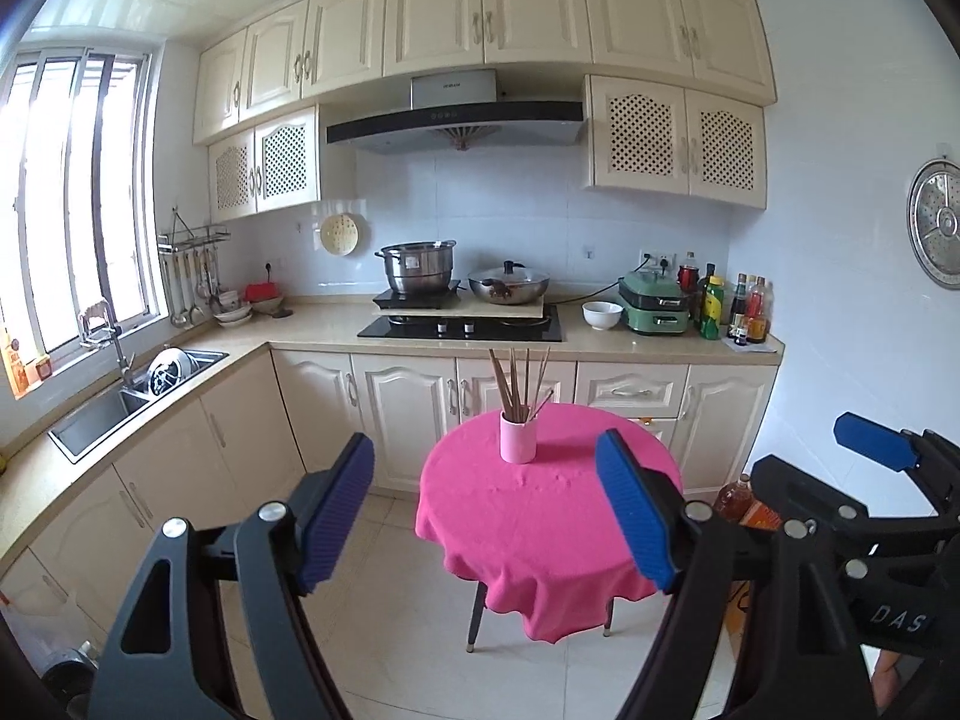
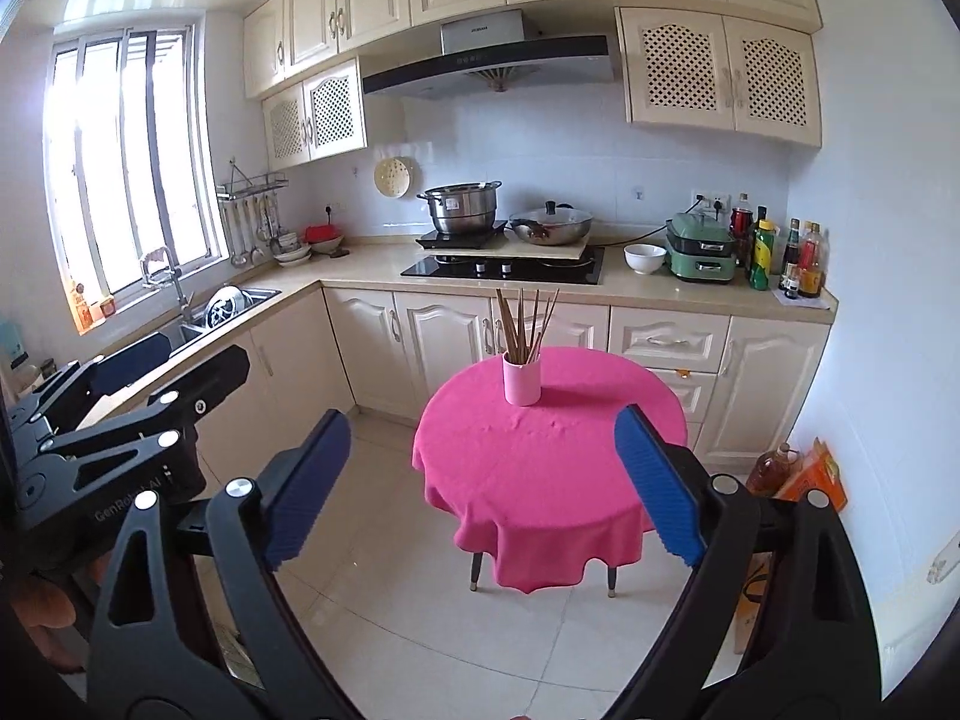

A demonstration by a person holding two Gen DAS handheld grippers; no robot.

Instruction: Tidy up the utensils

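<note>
Both grippers (image 1: 486, 510) (image 2: 486, 486) spread, empty; pink cup (image 1: 518, 437) with chopsticks (image 1: 519, 381) well ahead.

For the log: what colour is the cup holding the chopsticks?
Pale pink cup, on the brighter pink tablecloth; clearest in the right wrist view.

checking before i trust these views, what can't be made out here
- Chopsticks: lower ends hidden inside the pink cup, both views; count too small to tell.
- Table: top hidden by pink cloth.
- Sink: contents too small.
- Left tool and right tool: open, empty.
</note>
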